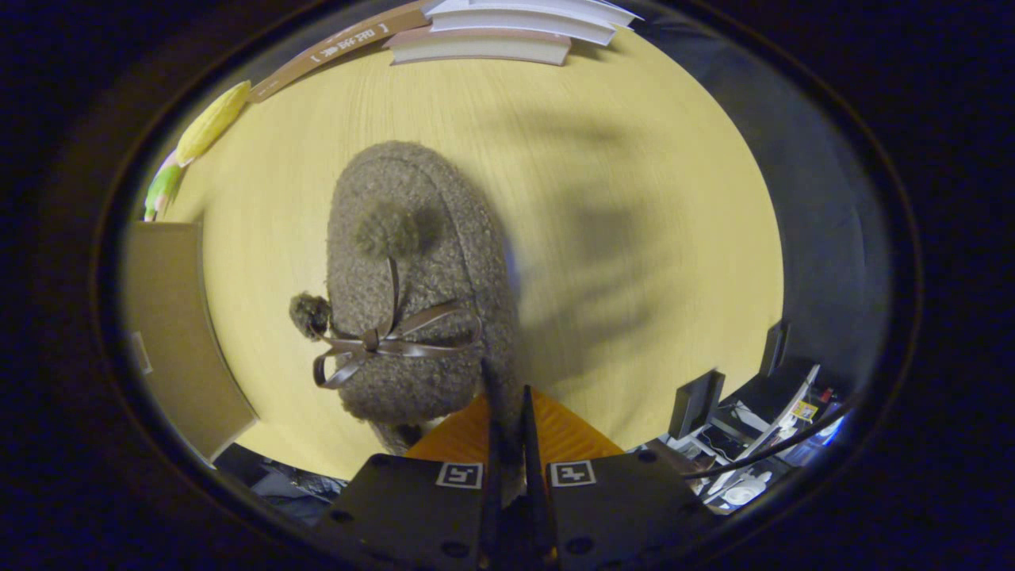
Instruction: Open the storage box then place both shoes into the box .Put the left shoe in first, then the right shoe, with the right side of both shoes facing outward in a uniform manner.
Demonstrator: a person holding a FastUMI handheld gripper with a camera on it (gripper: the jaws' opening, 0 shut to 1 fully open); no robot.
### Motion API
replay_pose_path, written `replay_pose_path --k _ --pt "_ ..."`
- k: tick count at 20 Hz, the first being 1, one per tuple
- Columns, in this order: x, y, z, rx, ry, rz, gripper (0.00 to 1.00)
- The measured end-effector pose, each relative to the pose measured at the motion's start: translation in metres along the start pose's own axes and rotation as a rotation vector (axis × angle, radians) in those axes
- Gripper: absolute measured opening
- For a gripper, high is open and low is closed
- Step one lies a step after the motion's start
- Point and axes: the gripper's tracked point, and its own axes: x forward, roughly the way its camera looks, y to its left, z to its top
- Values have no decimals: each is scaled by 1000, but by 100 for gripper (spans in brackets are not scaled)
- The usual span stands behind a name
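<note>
A fuzzy grey-brown shoe (pixel 412 262) with pompoms and a brown ribbon bow hangs just ahead of my fingers, toe pointing away, over the yellow table (pixel 634 159). My gripper (pixel 506 392) is shut on the shoe, its two fingers pressed close together on the rim near the heel. A tan panel of the storage box (pixel 170 333) stands to the left of the shoe. Whether its inside is open I cannot tell from here.
A stack of books (pixel 507 32) lies at the table's far edge, with a brown cardboard strip (pixel 341 44) beside it. A toy corn cob (pixel 210 123) rests far left, beyond the box. Past the table's near right edge are monitors and desks (pixel 745 420).
</note>
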Motion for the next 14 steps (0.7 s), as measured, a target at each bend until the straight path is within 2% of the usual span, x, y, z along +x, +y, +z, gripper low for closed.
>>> replay_pose_path --k 2,4,7,11,14 --pt "2 -3 0 1 -5 -11 17" --pt "-2 -2 0 14 -17 -31 7" --pt "-6 1 -2 16 -33 -55 7" --pt "-21 8 -5 85 -75 -65 6" --pt "-40 13 -6 65 -102 -107 4"
